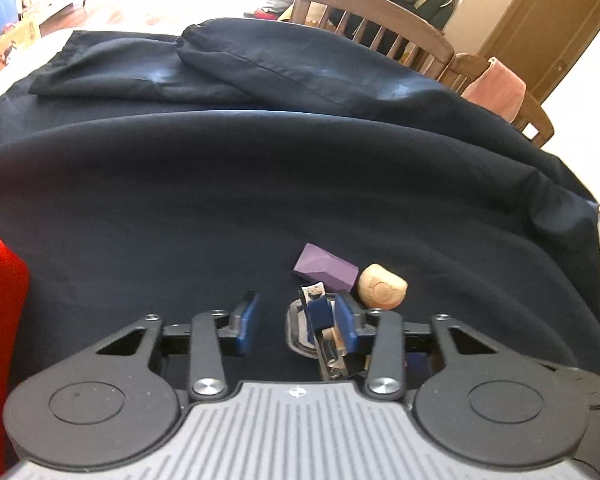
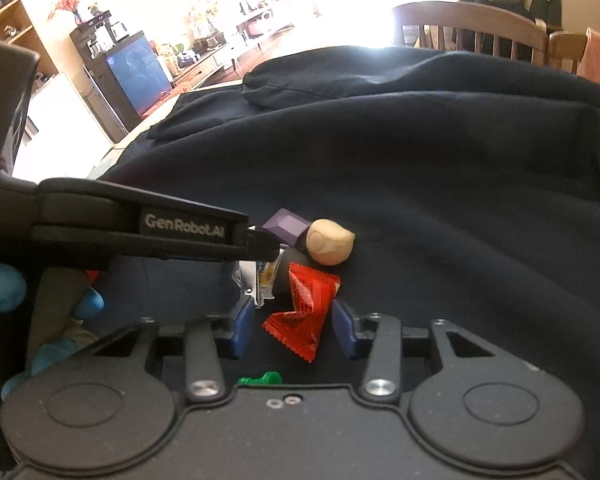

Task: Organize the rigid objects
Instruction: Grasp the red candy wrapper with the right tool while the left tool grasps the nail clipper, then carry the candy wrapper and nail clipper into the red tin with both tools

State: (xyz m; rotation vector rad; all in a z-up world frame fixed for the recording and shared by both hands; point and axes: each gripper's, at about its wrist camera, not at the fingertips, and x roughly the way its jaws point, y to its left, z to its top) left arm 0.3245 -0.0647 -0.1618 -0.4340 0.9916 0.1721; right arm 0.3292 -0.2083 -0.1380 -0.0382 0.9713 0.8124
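A crinkled red foil sachet (image 2: 303,312) is seen lying on the dark navy cloth (image 2: 440,184) between the right gripper (image 2: 294,326)'s partly open blue pads, untouched. A small blue-and-silver clip-like metal piece (image 1: 320,312) is seen against one pad of the left gripper (image 1: 296,322), its jaws half open; a grip cannot be told. Just beyond are seen a purple faceted block (image 1: 326,267) and a tan rounded lump (image 1: 382,285).

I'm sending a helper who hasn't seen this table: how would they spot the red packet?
Start at the dark cloth covering the table, then find the small cluster of objects on it. The red packet lies just in front of the tan walnut and purple block. It is the only crinkled, shiny red item with zigzag edges.
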